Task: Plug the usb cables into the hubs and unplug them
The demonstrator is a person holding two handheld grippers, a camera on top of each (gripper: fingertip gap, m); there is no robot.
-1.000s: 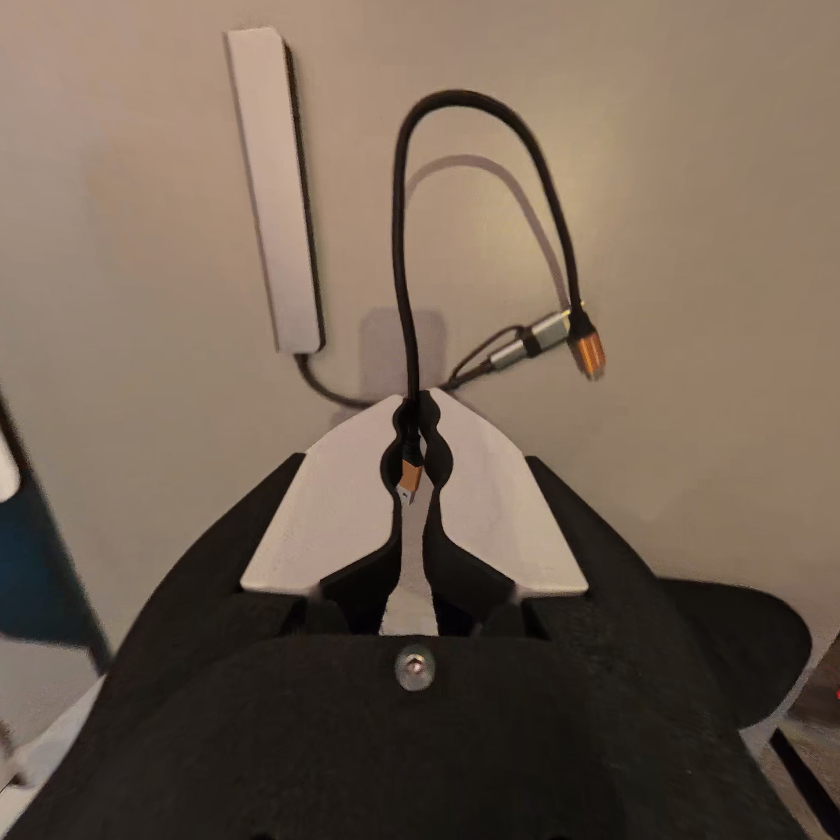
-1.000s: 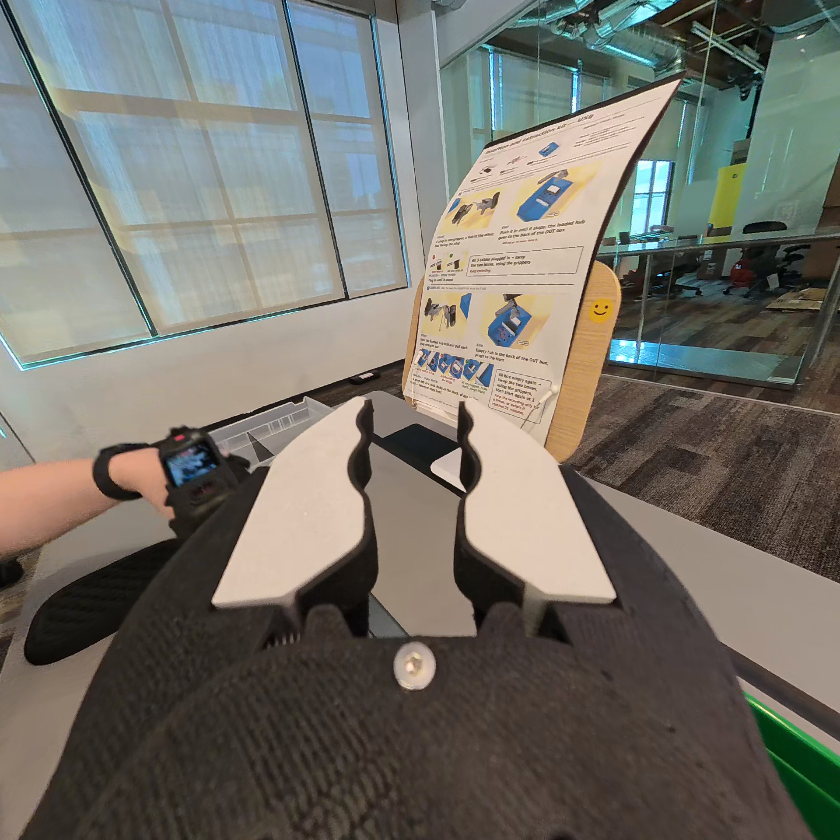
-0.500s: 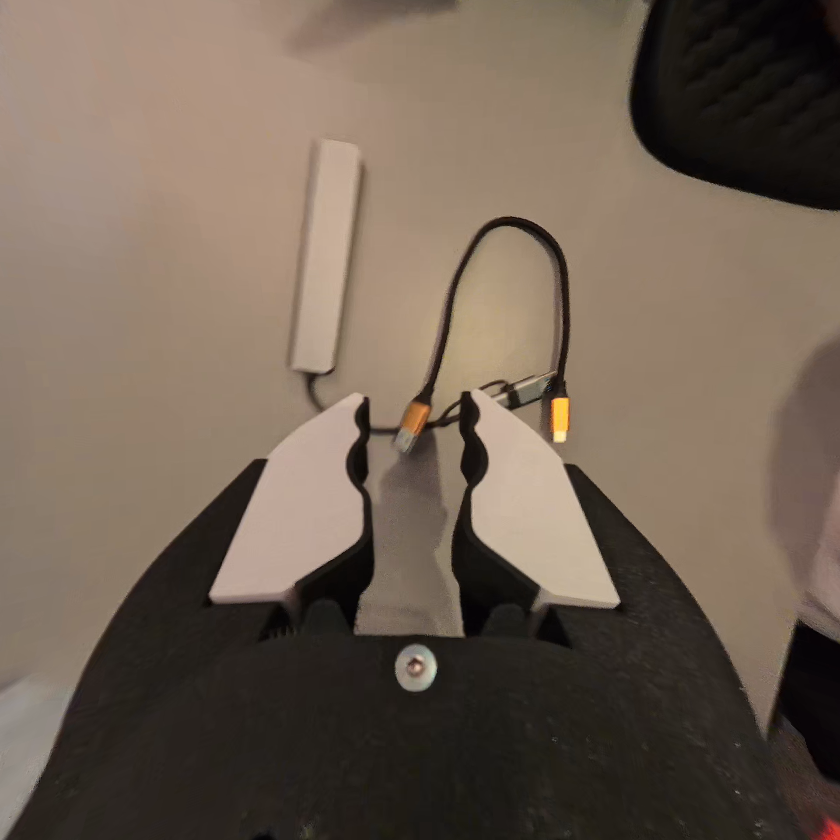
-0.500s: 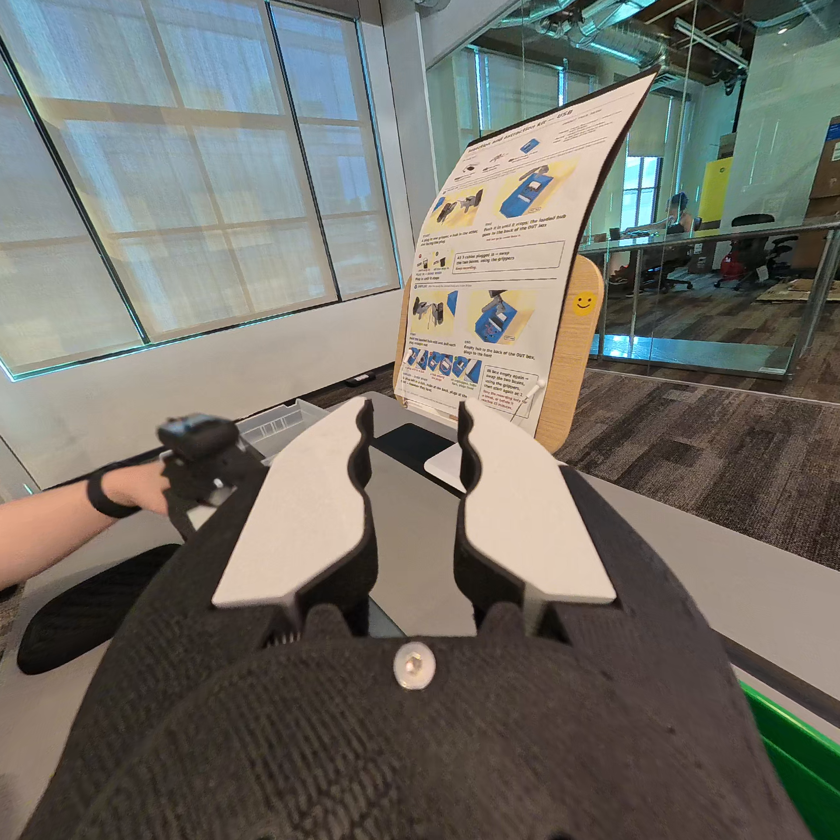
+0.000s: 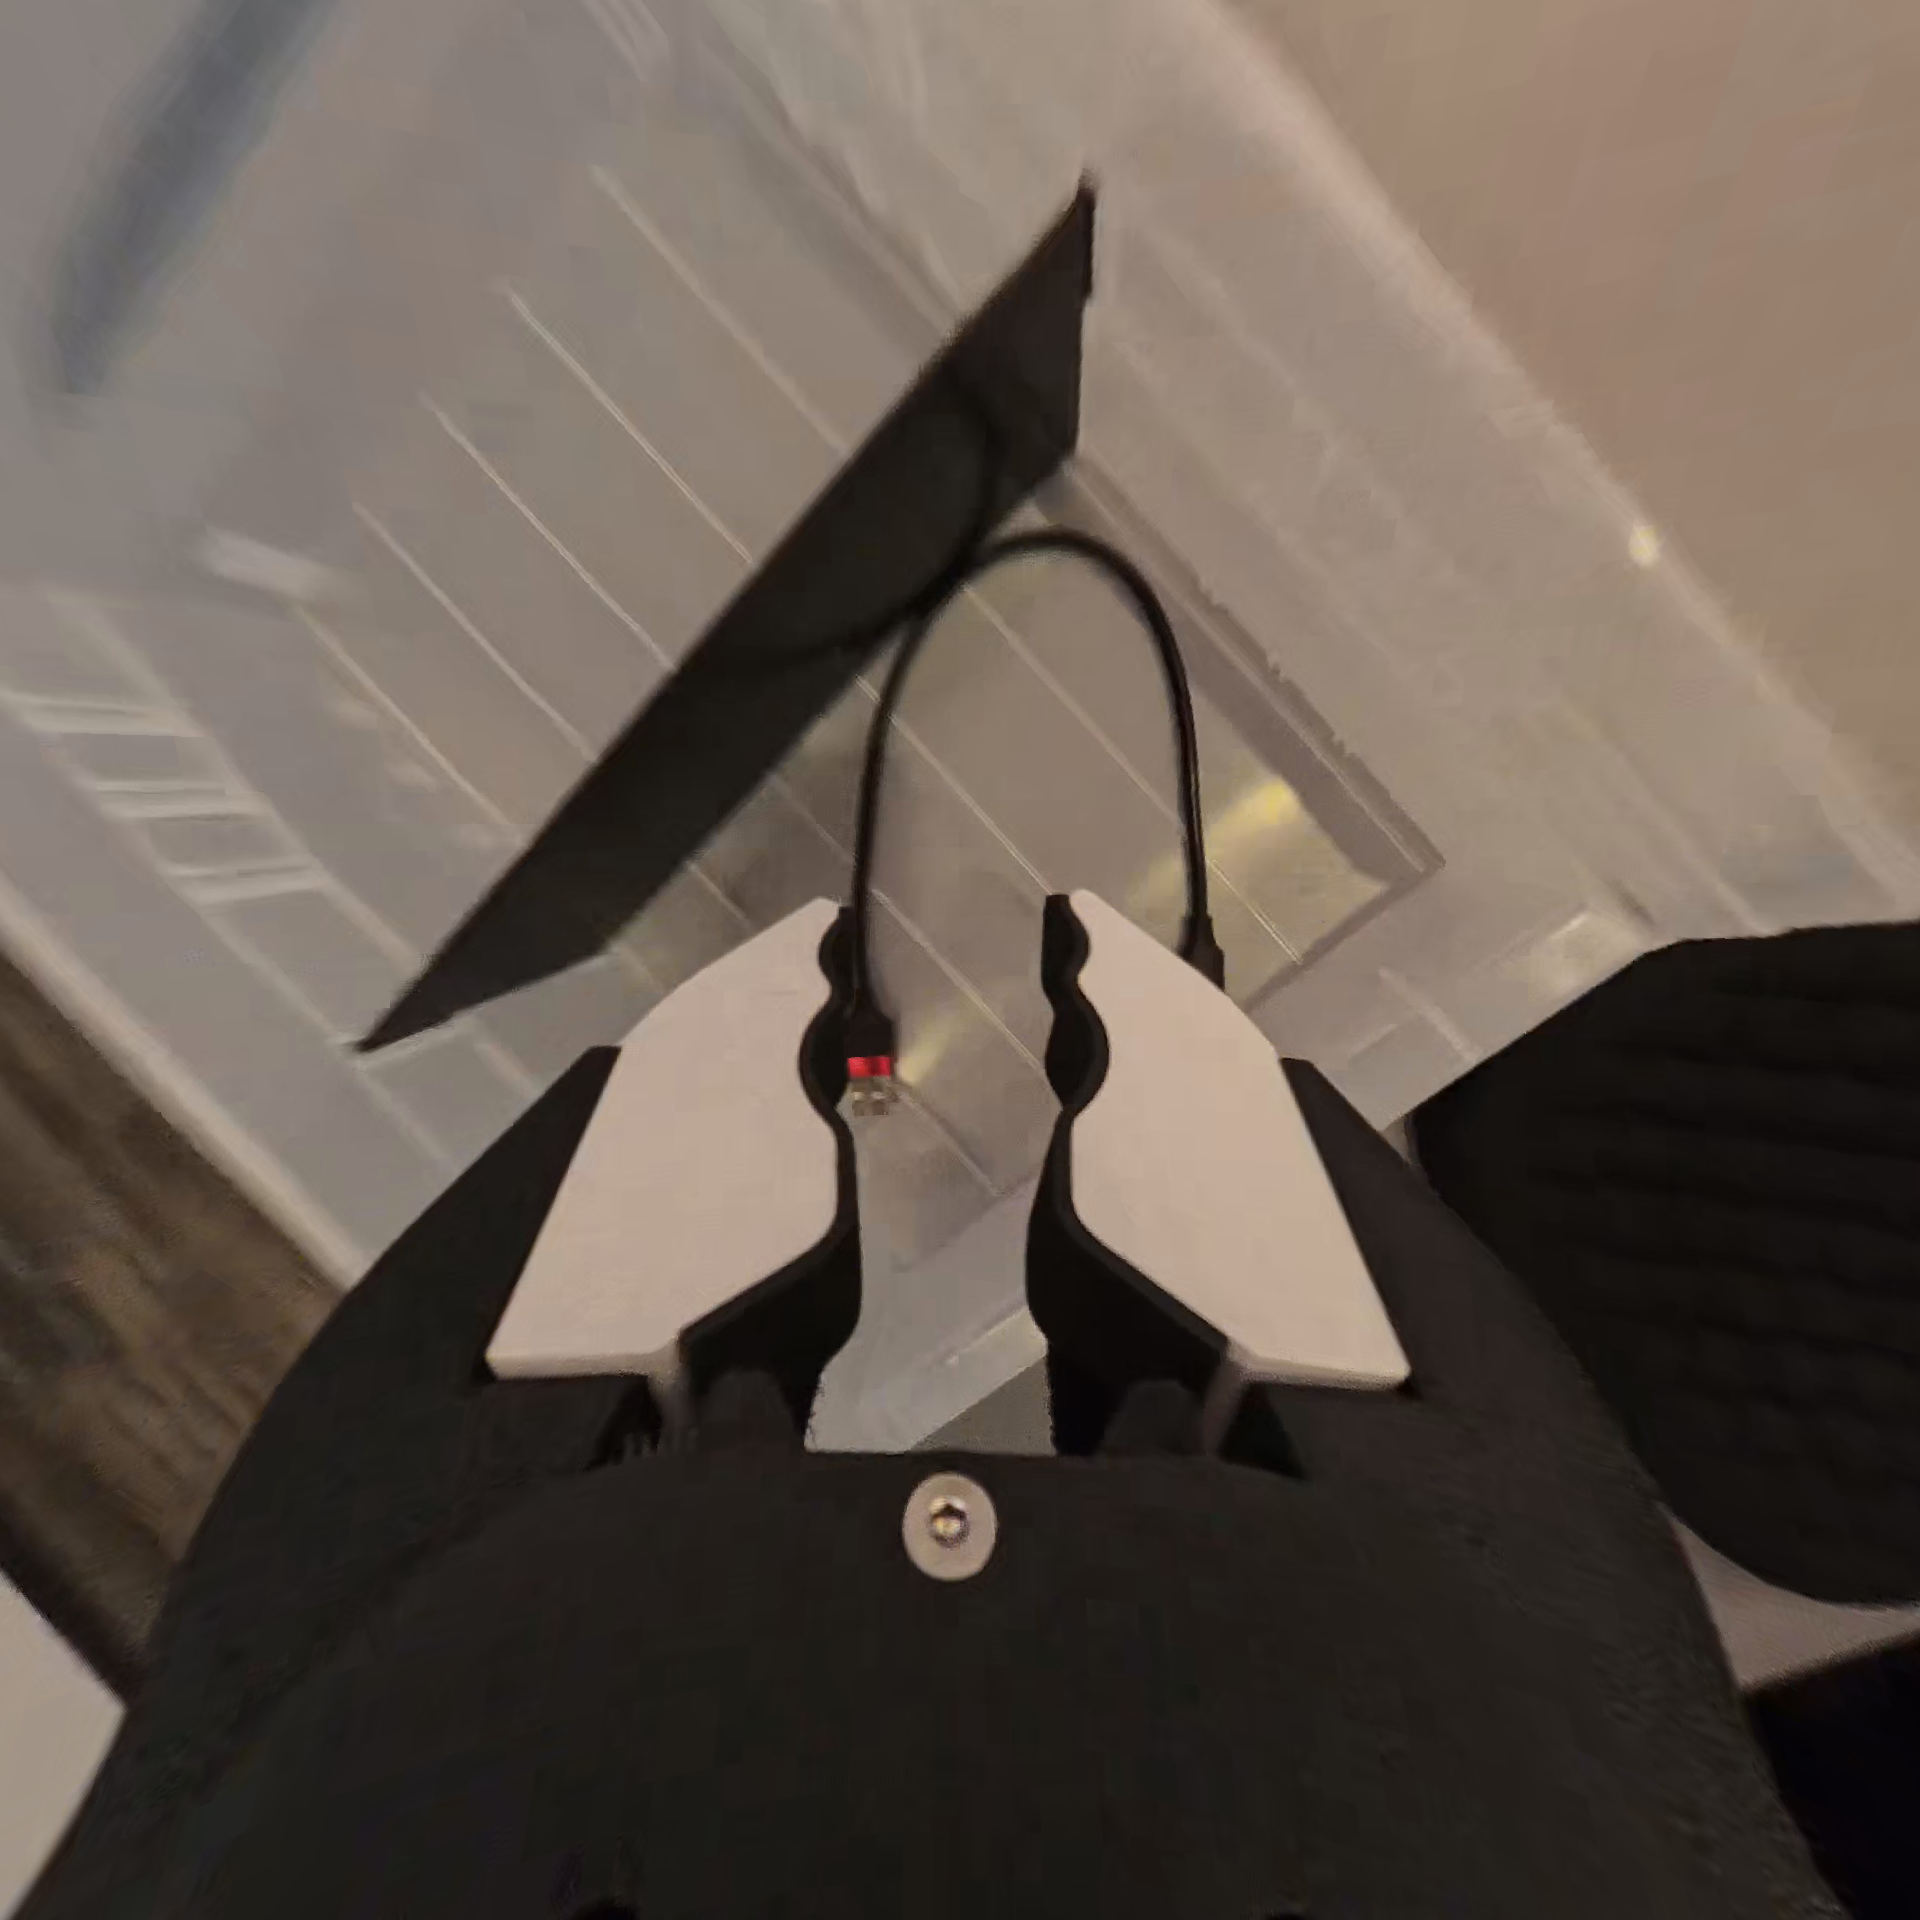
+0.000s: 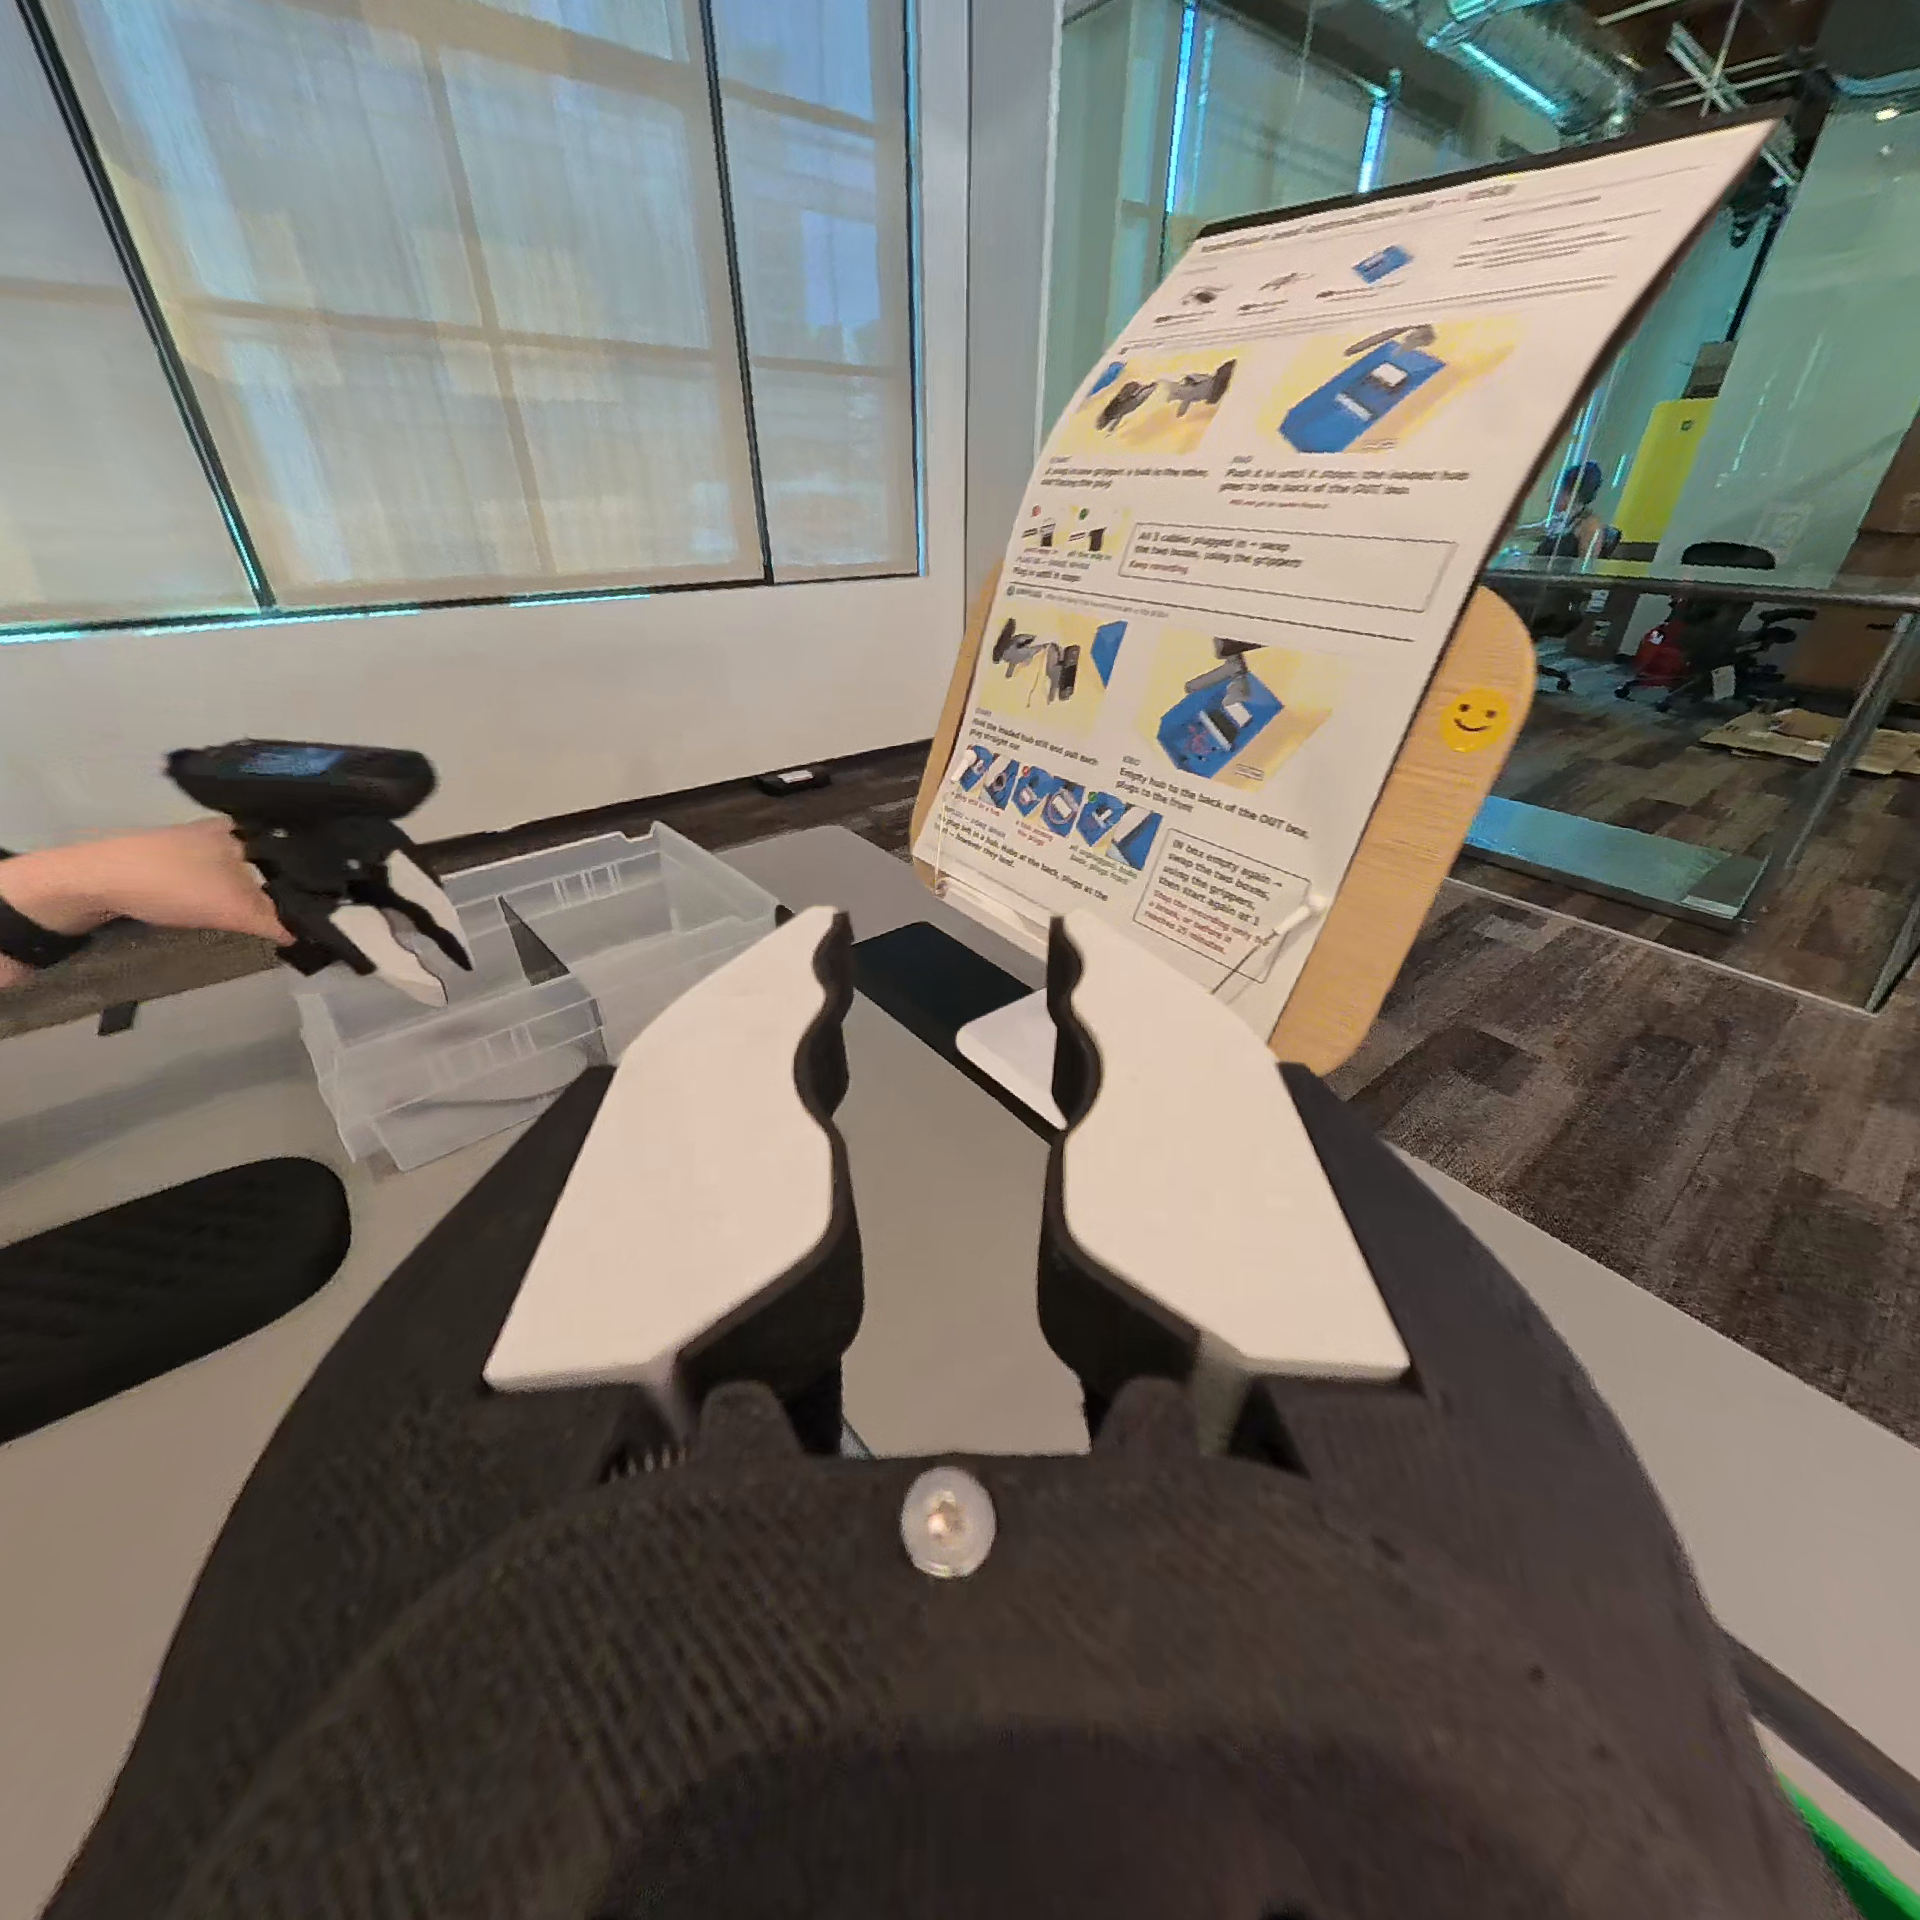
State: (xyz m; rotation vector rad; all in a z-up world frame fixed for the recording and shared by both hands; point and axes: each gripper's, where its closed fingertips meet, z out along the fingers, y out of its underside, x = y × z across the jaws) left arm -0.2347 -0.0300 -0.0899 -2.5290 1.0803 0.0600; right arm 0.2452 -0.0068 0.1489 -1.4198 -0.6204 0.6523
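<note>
left claw (image 5: pixel 951 925) spread over clear bin (image 5: pixel 1340 582), cable (image 5: pixel 1029 675) between.

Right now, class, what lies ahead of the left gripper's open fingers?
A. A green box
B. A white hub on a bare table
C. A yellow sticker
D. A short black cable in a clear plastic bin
D: in the left wrist view the left gripper points at a looped black cable with a red-banded plug inside a clear bin.

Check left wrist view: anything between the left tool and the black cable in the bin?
Nothing visible. The black cable lies with its plug between the open left tool fingers; the black divider stands off left.
</note>
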